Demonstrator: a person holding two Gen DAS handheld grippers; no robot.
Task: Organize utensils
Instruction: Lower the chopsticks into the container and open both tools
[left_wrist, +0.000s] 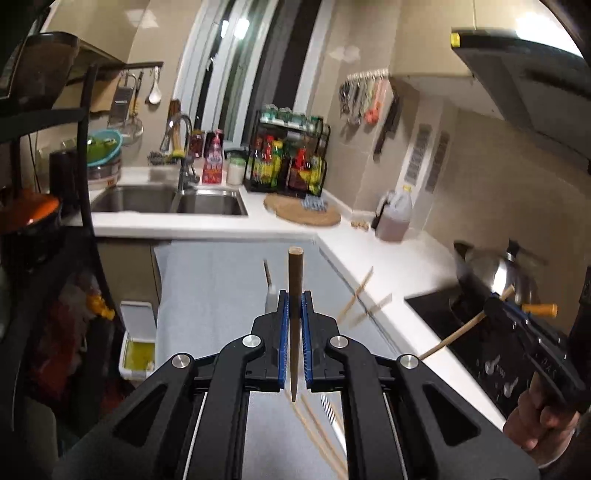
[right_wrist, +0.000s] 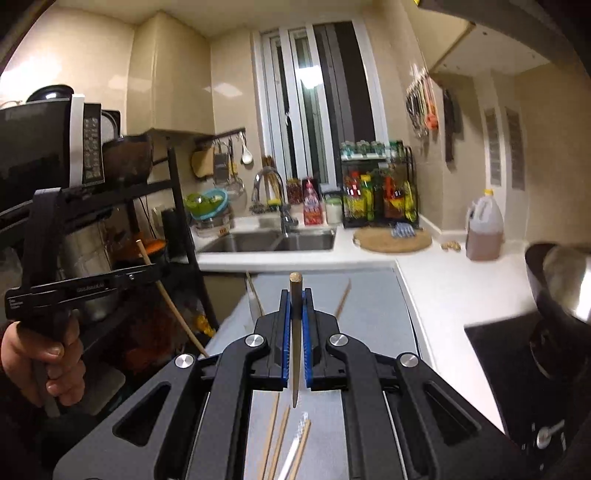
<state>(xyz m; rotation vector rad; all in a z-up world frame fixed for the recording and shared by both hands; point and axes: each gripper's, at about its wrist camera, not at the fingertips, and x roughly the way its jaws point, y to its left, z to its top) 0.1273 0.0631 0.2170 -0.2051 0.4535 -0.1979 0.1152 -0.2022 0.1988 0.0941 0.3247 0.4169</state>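
Gripping one chopstick (left_wrist: 295, 314) each, both tongs (left_wrist: 295, 306); labels unreadable.

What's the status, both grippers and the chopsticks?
Left gripper shut on one chopstick. Right gripper shut on another chopstick. Loose chopsticks on grey mat. Nothing blocking.

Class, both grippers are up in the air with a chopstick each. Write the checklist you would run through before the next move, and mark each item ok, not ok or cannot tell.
1. Left gripper shut on its chopstick: ok.
2. Right gripper shut on its chopstick: ok.
3. Both sticks clamped mid-length, ends free: ok.
4. Loose chopsticks remaining on the grey mat: not ok, several left.
5. Utensil holder in view: cannot tell.
6. Wok away from the grippers: ok.
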